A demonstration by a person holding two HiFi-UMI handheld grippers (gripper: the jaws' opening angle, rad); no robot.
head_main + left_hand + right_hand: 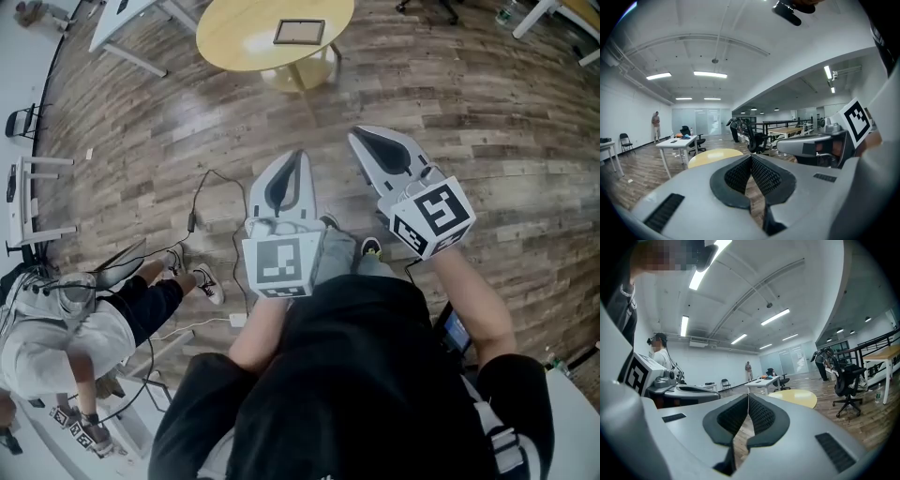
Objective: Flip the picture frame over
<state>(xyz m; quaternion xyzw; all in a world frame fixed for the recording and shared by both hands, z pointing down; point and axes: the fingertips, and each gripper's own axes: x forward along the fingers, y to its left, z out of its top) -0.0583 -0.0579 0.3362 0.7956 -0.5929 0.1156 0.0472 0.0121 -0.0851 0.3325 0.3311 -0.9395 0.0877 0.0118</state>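
Pic frame (299, 32) lies flat on the round yellow table (225, 47), a bit right of the top's middle, far side of the room from the person. Brown panel inside a dark border; can't tell if that's front or back. Not touched yet, task not begun by the look of it.

Both grippers are well apart from it, held near the body over bare wood floor (487, 112). Left gripper (298, 157): pads pressed together, nothing between. Right gripper (361, 139): same, pressed together, empty. They sit just beside each other, both aimed roughly toward the table.

Outward: a cable (211, 202) trails on the floor to the left, another person (56, 337) sits near left, a white desk (131, 19) stands far left.

Risks, imo:
- Frame is flat and thin, so a closed or barely spread jaw may just shove it across the smooth top instead of getting under an edge, maybe toward the rim and off.
- Jaws need spreading before contact; arriving closed means a bump, not a grip.
- Flipped with one gripper only, it could slip out mid-turn and drop.
- Cable is a trip hazard if the walk drifts left.
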